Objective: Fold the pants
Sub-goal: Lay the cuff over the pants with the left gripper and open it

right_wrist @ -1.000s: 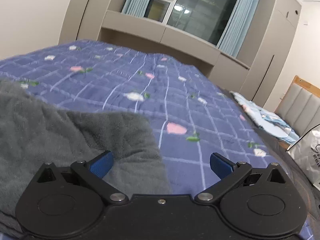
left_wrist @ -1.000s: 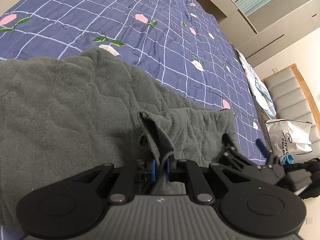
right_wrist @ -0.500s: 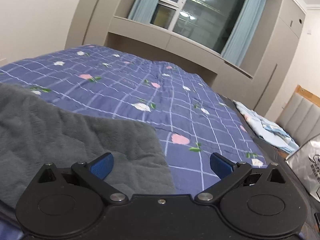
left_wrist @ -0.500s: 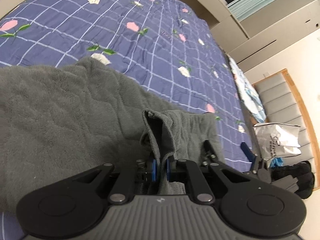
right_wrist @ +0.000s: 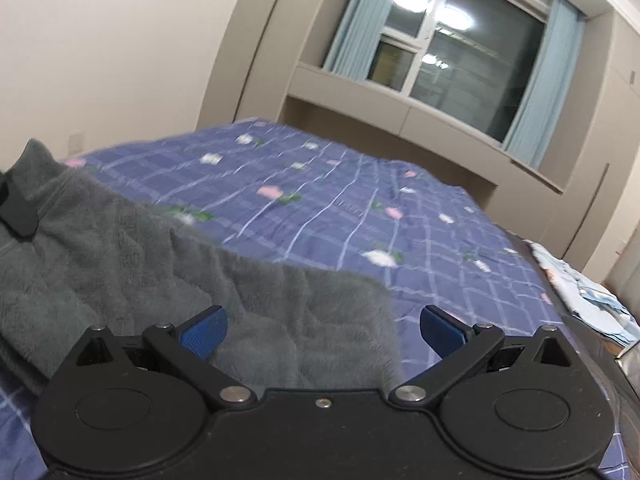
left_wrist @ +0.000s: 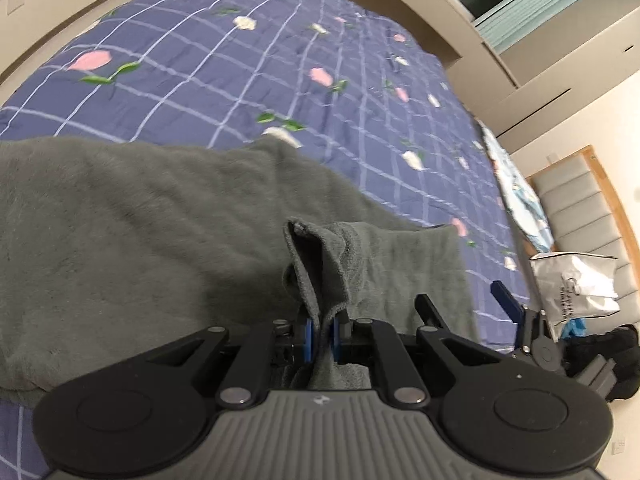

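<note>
Grey fleece pants (left_wrist: pixel 140 220) lie spread over the bed. My left gripper (left_wrist: pixel 320 336) is shut on a bunched fold of the pants' edge, and the fold stands up between its blue pads. My right gripper (left_wrist: pixel 466 304) hovers to the right of it, open, just past the pants' right edge. In the right wrist view the right gripper (right_wrist: pixel 322 332) stands wide open above a corner of the pants (right_wrist: pixel 300 312), with nothing pressed between its pads. A lifted part of the pants rises at that view's far left, by a black part of the left gripper.
The bed is covered by a blue checked quilt (left_wrist: pixel 280 60) with flowers. A white plastic bag (left_wrist: pixel 576 284) and a dark object (left_wrist: pixel 608 344) lie off the bed's right side by a padded headboard (left_wrist: pixel 580 200). A window (right_wrist: pixel 460 52) with curtains is behind the bed.
Both grippers have moved and risen slightly. The left one has kept its pinch on the pants' fold. The right one has stayed open and tilted up, so it now shows more wall and window.
</note>
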Action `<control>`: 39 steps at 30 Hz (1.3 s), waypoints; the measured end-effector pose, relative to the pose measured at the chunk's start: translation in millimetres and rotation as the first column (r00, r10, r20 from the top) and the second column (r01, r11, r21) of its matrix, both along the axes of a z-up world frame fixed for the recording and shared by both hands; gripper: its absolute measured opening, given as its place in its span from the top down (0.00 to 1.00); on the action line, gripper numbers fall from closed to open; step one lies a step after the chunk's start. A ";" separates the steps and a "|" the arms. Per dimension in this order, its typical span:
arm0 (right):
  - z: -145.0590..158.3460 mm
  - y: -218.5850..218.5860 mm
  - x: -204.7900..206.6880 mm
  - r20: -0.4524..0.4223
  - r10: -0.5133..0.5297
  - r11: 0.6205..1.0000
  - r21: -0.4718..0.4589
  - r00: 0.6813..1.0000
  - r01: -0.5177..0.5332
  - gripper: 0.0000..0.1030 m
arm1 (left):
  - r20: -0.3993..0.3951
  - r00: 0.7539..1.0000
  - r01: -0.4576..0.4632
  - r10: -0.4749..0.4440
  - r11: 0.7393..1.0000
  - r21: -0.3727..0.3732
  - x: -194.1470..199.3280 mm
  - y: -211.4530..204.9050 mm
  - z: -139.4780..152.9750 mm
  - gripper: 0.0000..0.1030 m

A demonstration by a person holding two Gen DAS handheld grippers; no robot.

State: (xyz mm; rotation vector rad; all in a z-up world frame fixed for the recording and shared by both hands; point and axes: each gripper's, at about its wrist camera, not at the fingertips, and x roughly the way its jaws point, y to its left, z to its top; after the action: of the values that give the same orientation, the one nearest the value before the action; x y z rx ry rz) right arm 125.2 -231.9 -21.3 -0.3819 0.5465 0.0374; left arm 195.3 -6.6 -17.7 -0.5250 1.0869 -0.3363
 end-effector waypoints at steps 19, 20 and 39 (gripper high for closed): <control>-9.4 -58.3 51.4 0.057 -0.146 0.988 -0.041 0.988 0.149 0.01 | 0.040 0.995 -0.102 0.094 0.954 0.282 16.9 -13.4 -22.7 0.20; -15.6 -60.6 54.2 0.038 -0.148 0.988 -0.037 0.988 0.149 0.01 | 0.045 0.995 -0.096 0.086 0.950 0.296 17.0 -14.9 -26.2 0.20; -27.0 -42.4 -8.1 -0.020 -0.217 0.976 -0.010 0.976 0.217 0.01 | 0.068 0.997 -0.064 0.038 0.893 0.446 -23.9 -29.7 -19.1 0.01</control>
State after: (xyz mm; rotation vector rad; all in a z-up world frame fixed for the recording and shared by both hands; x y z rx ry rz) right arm 117.1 -274.3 -48.3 -0.3282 0.6063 -0.1716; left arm 171.4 -36.2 -36.8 -0.1287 1.0505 -0.0457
